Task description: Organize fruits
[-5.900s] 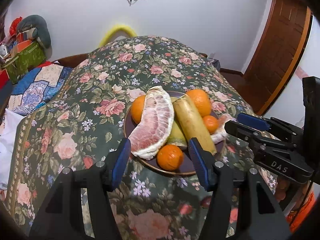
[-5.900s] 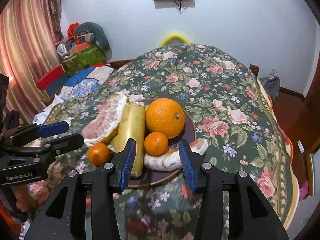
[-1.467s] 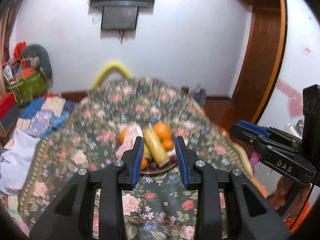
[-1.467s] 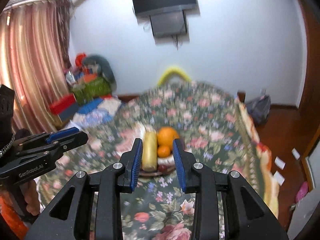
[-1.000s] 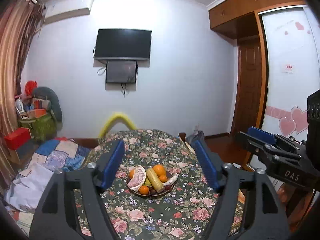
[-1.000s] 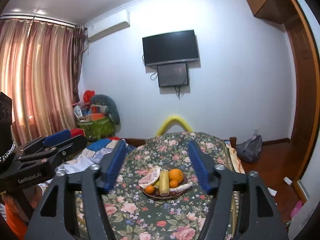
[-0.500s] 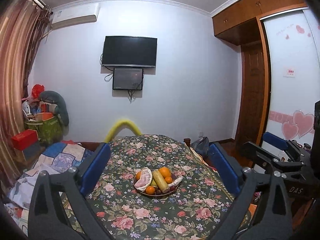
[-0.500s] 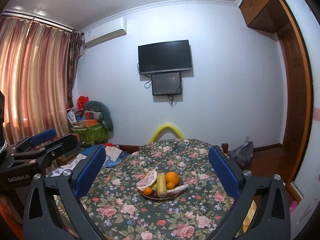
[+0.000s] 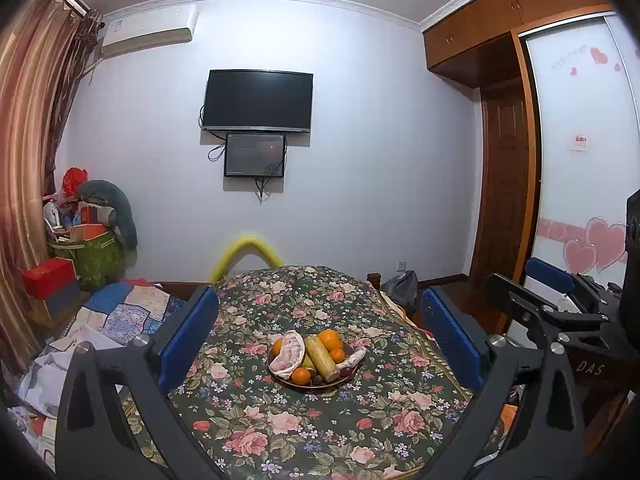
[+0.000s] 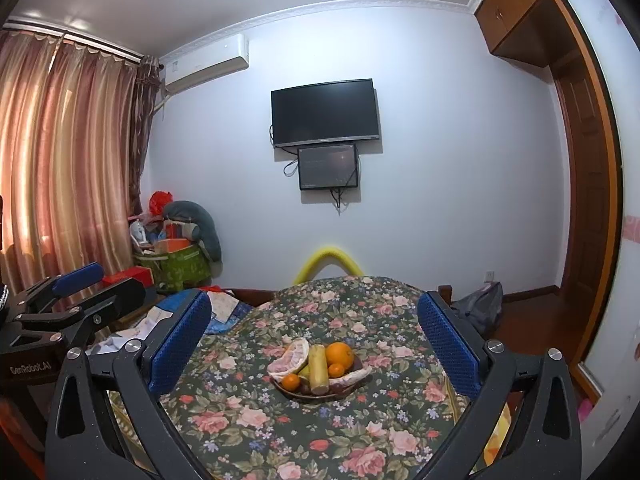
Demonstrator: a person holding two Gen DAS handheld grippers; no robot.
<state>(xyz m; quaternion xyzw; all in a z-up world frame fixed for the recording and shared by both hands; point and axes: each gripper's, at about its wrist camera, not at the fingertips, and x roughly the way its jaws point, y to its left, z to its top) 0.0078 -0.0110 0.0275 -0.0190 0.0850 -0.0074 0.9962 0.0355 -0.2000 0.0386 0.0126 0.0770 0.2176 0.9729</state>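
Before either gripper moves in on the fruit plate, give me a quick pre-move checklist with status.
1. Left gripper jaws wide and empty: ok.
2. Right gripper jaws wide and empty: ok.
3. Dark brown round plate sitting on the floral-cloth table, well inside its edges: ok.
4. All visible fruit on the plate, including the peeled pink pomelo wedge, long yellow fruit, and large orange: ok.
5. Cloth between grippers and plate free of obstacles: ok.
6. Small dark fruits at the plate's near edge, type and count: cannot tell.
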